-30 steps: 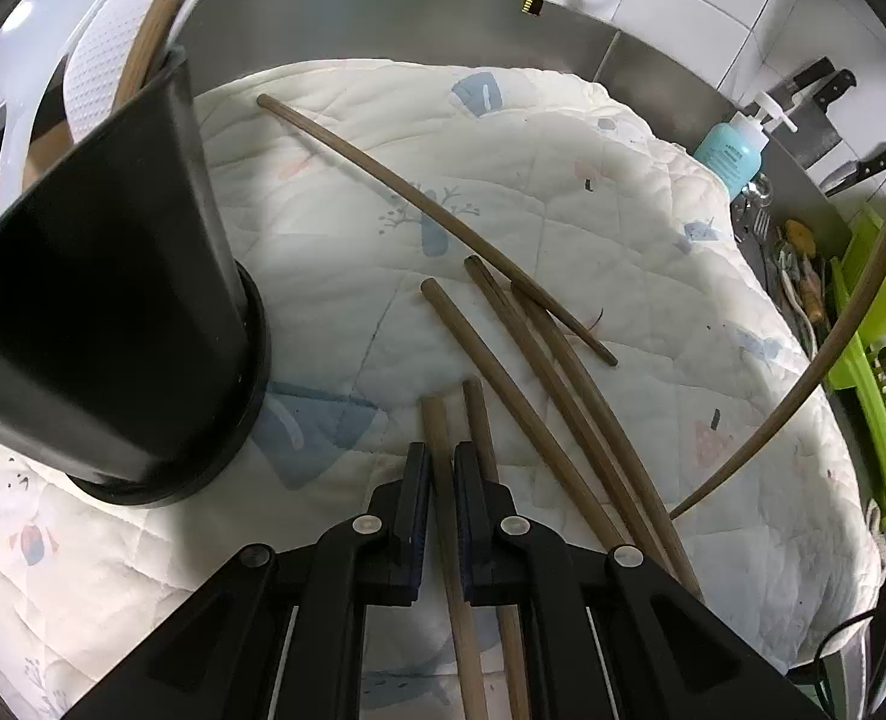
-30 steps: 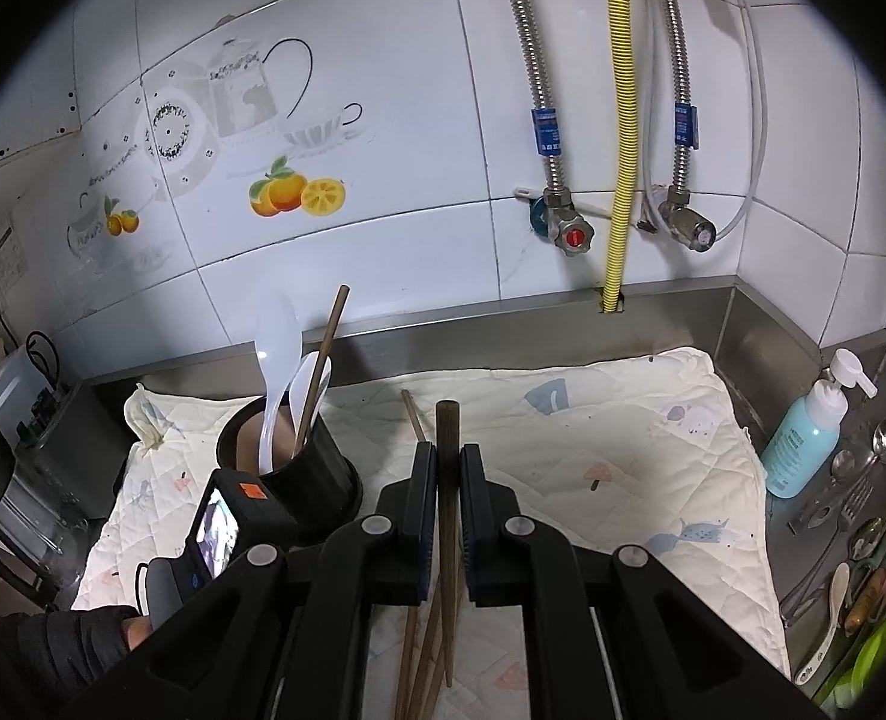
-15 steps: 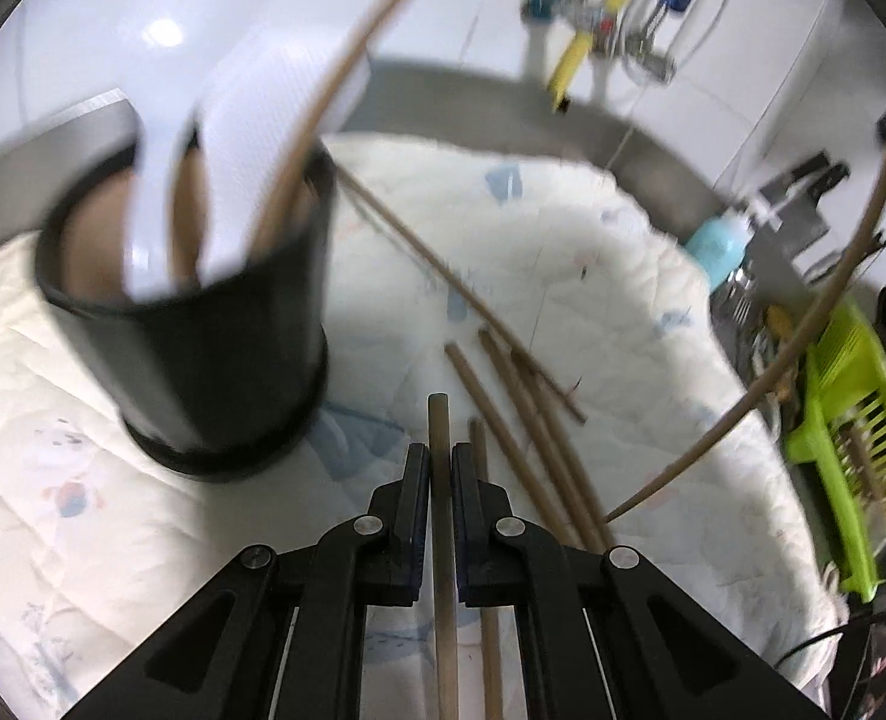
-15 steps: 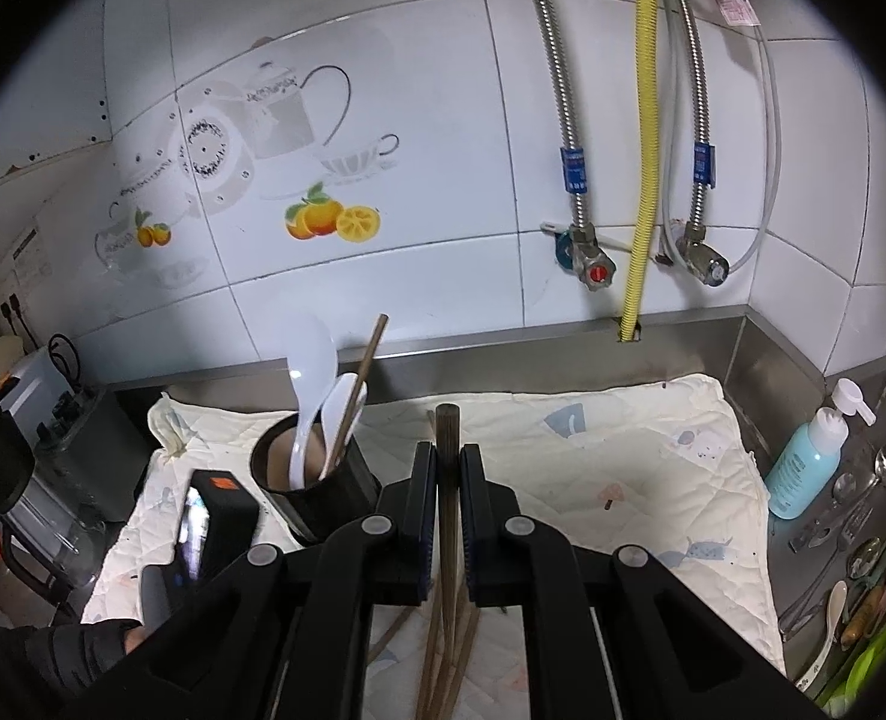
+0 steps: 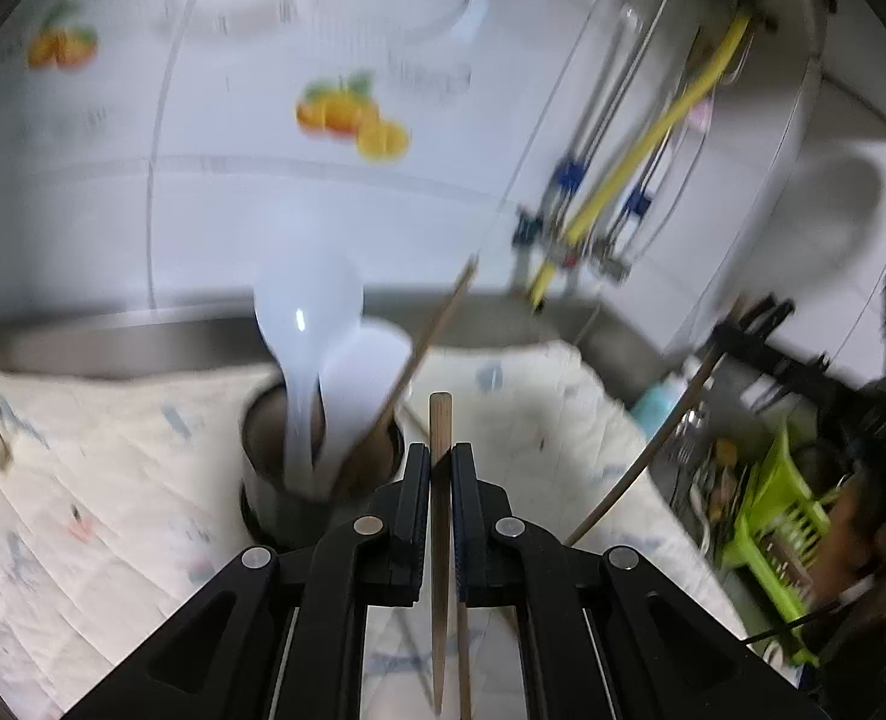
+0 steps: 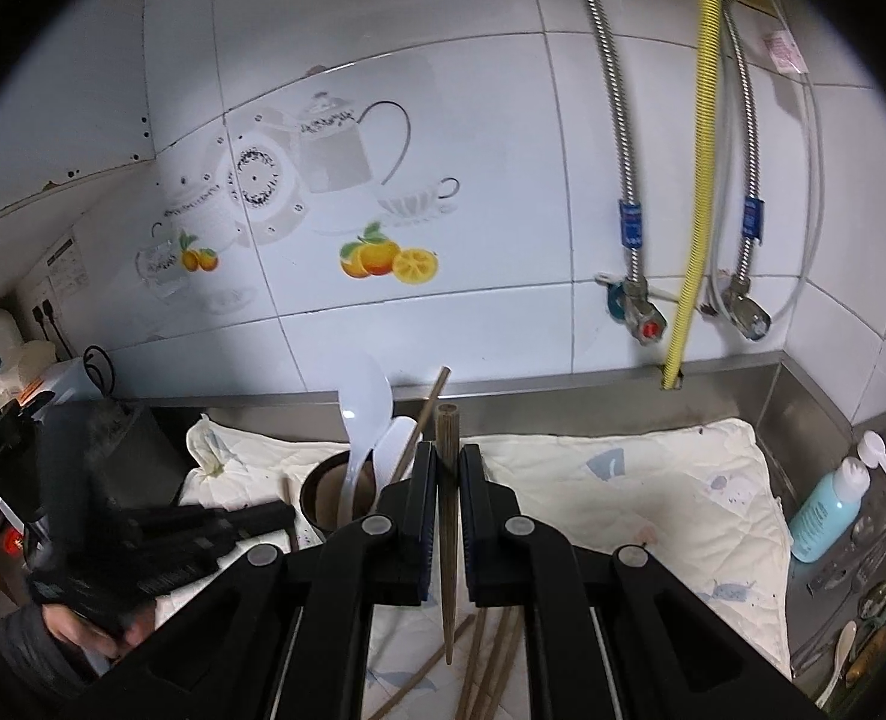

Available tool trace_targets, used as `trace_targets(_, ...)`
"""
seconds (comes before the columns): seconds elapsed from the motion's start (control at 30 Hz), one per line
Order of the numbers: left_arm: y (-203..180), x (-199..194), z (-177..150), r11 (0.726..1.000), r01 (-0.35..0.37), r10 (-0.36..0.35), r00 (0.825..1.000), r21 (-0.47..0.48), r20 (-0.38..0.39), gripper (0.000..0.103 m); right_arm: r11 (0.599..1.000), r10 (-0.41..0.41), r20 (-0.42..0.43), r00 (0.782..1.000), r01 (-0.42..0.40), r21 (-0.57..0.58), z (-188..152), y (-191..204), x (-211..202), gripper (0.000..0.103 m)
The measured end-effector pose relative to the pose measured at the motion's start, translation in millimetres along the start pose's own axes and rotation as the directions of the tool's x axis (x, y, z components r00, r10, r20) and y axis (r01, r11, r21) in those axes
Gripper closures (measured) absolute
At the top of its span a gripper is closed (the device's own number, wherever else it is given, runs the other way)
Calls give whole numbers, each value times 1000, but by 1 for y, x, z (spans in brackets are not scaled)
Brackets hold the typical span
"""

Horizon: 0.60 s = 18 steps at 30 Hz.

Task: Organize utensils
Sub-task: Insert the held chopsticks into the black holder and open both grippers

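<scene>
Change: left gripper (image 5: 440,474) has come up off the quilt since a second ago; its view went from mat and loose sticks to wall tiles and holder top. Right gripper (image 6: 447,477) rose only slightly, same framing.
Left tool: jaws clenched on one wooden chopstick (image 5: 440,420); blunt end sticks out past the pads, tapered end hangs back under the gripper.
Right tool: jaws clenched on a darker chopstick (image 6: 447,420), blunt end up and forward, tip pointing down behind the pads.
Left hand: seen in the right view at lower left (image 6: 92,630), gloved or sleeved, hard to tell; gripper body blurred.
Holder: black utensil cup (image 5: 323,450) just left of and beyond both grippers, upright on the quilt. Holds two white plastic spoons (image 5: 308,324) and one chopstick leaning right (image 5: 425,342).
Loose chopsticks: several lying on the mat under the right gripper (image 6: 490,654); exact count unclear.
Mat: white quilted cloth (image 6: 652,492) covering the steel counter.
Right edge: teal pump bottle (image 6: 826,510) just beside the mat; metal spoons (image 6: 880,564) near it; green rack (image 5: 778,510) further right.
Image quality: left view motion-blurred.
</scene>
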State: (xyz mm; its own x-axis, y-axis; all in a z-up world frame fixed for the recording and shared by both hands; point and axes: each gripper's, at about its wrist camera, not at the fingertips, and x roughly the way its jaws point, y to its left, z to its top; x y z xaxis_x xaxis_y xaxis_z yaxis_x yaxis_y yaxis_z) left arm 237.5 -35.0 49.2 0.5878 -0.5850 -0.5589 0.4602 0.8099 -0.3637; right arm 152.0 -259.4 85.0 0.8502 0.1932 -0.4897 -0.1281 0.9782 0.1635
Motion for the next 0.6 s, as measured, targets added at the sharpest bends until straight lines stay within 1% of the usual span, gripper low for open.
trace_targets(0.07, -2, -18, 15, 1000, 11, -11, 999, 1, 48, 97, 1000, 6, 4, 1000, -6, -5, 3, 2, 1, 93)
trace_targets(0.17, -7, -47, 38, 1000, 8, -10, 993, 16, 121, 97, 1000, 17, 9, 1000, -16, -10, 7, 5, 3, 93)
trace_targets(0.27, -10, -72, 62, 999, 2, -10, 980, 39, 198, 96, 1000, 22, 15, 1000, -22, -17, 12, 9, 5, 93)
trace_targets(0.33, -12, -85, 77, 999, -17, 4, 969, 50, 247, 97, 999, 28, 18, 999, -28, -19, 15, 12, 6, 93)
trace_targets(0.47, -14, -99, 101, 995, -58, 29, 944, 76, 329, 97, 999, 36, 25, 999, -35, -25, 20, 17, 9, 93)
trace_targets(0.53, -12, -98, 107, 993, -93, 61, 935, 77, 348, 96, 999, 36, 25, 999, -35, -30, 23, 19, 10, 93)
trace_targets(0.6, -6, -90, 110, 991, -115, 83, 931, 68, 355, 96, 999, 38, 27, 999, -37, -35, 25, 21, 11, 93)
